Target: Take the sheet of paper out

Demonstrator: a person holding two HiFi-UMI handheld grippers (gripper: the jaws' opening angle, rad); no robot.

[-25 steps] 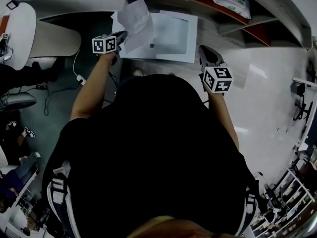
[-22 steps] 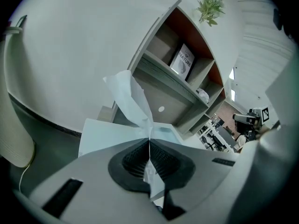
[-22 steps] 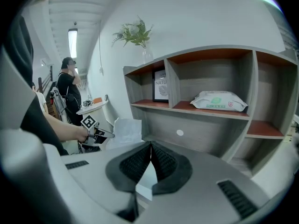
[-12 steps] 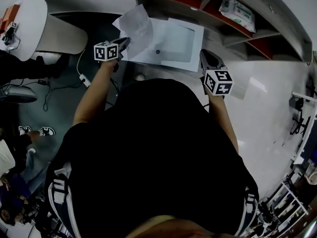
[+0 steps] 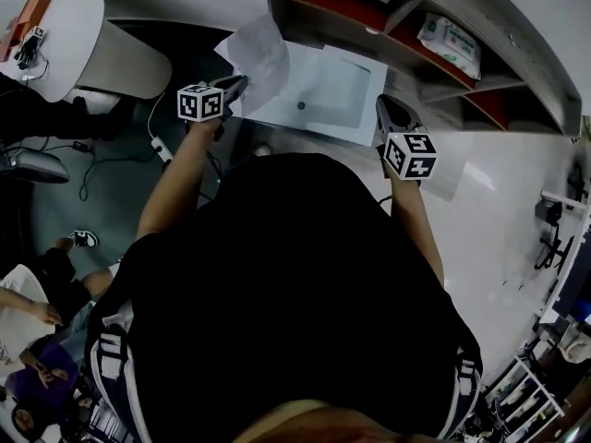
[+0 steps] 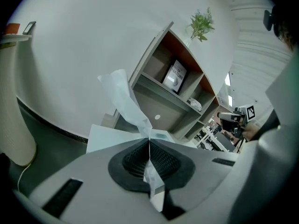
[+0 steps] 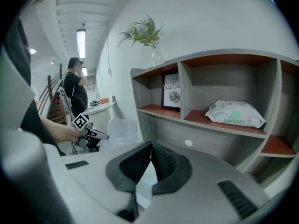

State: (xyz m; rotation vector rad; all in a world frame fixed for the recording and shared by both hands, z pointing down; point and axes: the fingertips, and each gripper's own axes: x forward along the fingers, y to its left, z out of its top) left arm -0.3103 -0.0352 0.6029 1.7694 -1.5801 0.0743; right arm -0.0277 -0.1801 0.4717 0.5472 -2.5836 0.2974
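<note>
Over the left edge of the white tray (image 5: 337,100), we find the left gripper (image 6: 149,146) with jaws pinched together on the sheet of paper (image 5: 259,52), which rises crumpled above them. Beside the tray's right edge, the right gripper (image 7: 150,153) has its jaws closed, holding nothing.

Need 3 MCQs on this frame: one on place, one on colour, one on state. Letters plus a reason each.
1. On the shelf, the wipes pack lies: A on top; B inside a compartment; C underneath.
2. The sheet of paper is: A yellow; B blue; C white.
3. The left tongs are: A shut on the sheet; B open, empty; C shut, empty.
Answers: 1 B, it rests on a red-brown board between dividers. 2 C, it shows white in the head view. 3 A, the left gripper view shows the paper pinched between the closed jaws.
</note>
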